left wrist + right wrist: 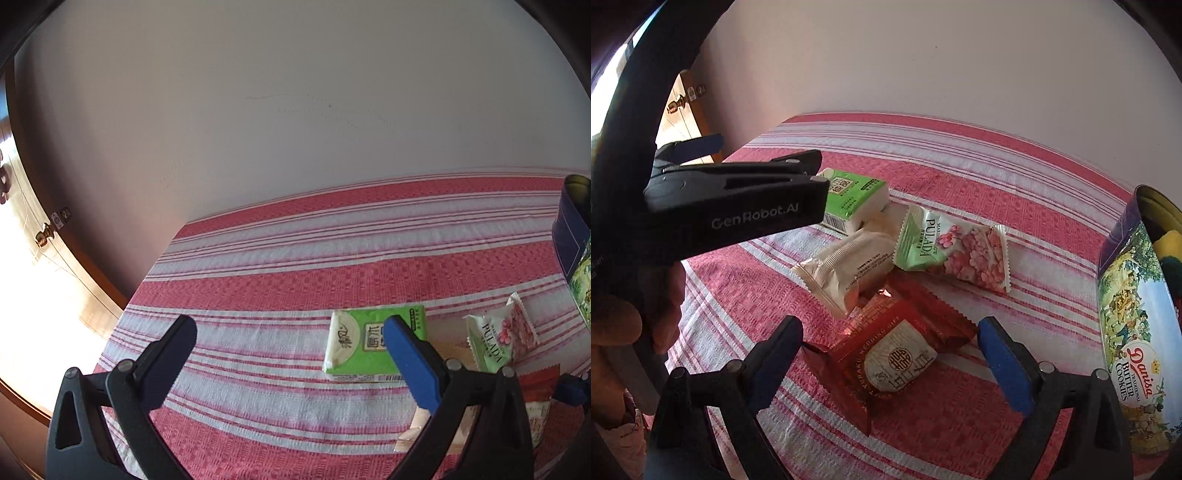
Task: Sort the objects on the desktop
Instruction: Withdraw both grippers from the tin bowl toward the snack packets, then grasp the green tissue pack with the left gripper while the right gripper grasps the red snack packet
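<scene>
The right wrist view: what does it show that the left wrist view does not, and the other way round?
Only the right wrist view shows the red packet whole between the open right tool, the cream packet whole, and the tin's printed label. Only the left wrist view shows the open left tool from behind. Both share the green tissue pack, the Pulada packet and the striped cloth.

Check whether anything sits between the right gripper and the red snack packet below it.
Nothing visible does. The right gripper is open, with the red snack packet lying between its fingers on the striped cloth. The beige packet lies just beyond, overlapping the red packet's far edge.
</scene>
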The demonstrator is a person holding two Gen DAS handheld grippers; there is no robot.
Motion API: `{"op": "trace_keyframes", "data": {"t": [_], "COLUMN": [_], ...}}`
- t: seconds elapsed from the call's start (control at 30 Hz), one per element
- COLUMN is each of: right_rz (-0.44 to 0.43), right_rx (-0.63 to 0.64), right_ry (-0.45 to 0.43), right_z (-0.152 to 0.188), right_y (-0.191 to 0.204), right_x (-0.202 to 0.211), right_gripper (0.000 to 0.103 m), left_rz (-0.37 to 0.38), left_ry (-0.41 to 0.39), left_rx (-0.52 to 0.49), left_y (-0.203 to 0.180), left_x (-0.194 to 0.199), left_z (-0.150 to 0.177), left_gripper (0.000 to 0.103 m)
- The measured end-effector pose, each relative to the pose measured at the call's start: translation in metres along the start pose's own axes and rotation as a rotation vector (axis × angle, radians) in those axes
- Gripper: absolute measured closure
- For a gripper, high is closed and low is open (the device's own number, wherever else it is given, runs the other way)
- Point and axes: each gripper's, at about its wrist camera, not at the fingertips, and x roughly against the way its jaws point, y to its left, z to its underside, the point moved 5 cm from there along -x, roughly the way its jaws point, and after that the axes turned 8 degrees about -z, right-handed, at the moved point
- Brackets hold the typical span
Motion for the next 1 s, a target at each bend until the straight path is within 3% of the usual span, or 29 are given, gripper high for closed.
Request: {"op": "trace_keyframes", "data": {"t": [0.13,0.2,0.27,0.5,0.7,1.0], "right_rz": [0.023,0.029,0.016,-0.033,-0.119,-0.087], "right_rx": [0.032,0.028,0.026,0.023,-0.003,0.031], "right_ry": [-0.002,0.000,0.002,-0.010,-0.057,-0.209], "right_z": [0.001,0.001,0.002,0.009,0.018,0.009], "right_y": [-0.008,-0.016,-0.023,-0.033,-0.038,-0.035], "right_x": [0.005,0.008,0.012,0.021,0.041,0.066], "right_gripper": [0.043,0.063,0.073,0.074,0.074,0.074], "left_rz": [-0.028,-0.033,-0.024,-0.025,-0.004,0.060], "left_ry": [0.026,0.020,0.032,0.012,0.017,0.039], "left_rx": [-0.060,-0.050,-0.047,-0.090,-0.026,0.012], "left_y": [-0.015,-0.015,-0.017,-0.033,-0.030,-0.029], "left_x": [-0.020,-0.022,-0.024,-0.020,-0.020,-0.022], "left_z": [-0.003,-0.006,-0.010,-0.013,-0.012,-0.009], "left_gripper": [0.001,0.001,0.001,0.000,0.001,0.009]}}
